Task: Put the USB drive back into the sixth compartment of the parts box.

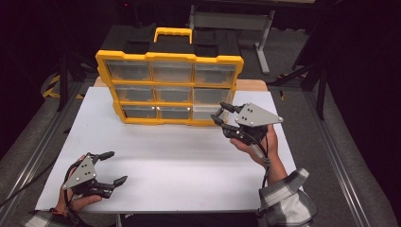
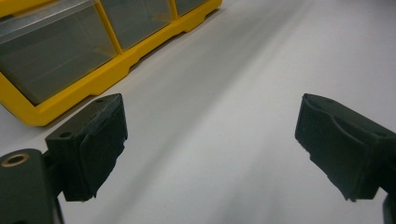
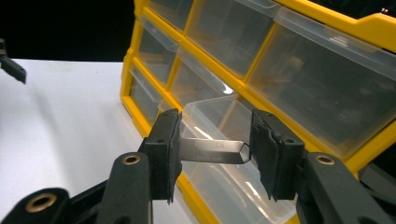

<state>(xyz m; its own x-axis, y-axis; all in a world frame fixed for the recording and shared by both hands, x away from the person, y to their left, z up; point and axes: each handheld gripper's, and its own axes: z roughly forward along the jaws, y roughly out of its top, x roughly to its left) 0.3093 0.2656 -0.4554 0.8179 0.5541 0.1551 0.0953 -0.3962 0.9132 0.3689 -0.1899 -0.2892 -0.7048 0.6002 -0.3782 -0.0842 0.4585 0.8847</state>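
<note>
A yellow organizer [image 1: 170, 57] with clear plastic drawers stands upright at the back of the white table top [image 1: 179, 161]. Its bottom right drawer [image 3: 219, 116] is slid partly out of its slot. My right gripper [image 1: 218, 113] is at that drawer, and in the right gripper view [image 3: 215, 151] its pads press on both ends of the drawer's clear front handle. My left gripper [image 1: 118, 166] rests low at the front left of the table. It stands wide open with only bare table between its fingers [image 2: 210, 140]. The drawers look empty.
The organizer's bottom row [image 2: 60, 56] lies ahead and to the left of the left gripper. A black case sits behind the organizer [image 1: 142, 40]. A metal stand [image 1: 262, 45] and dark floor surround the table.
</note>
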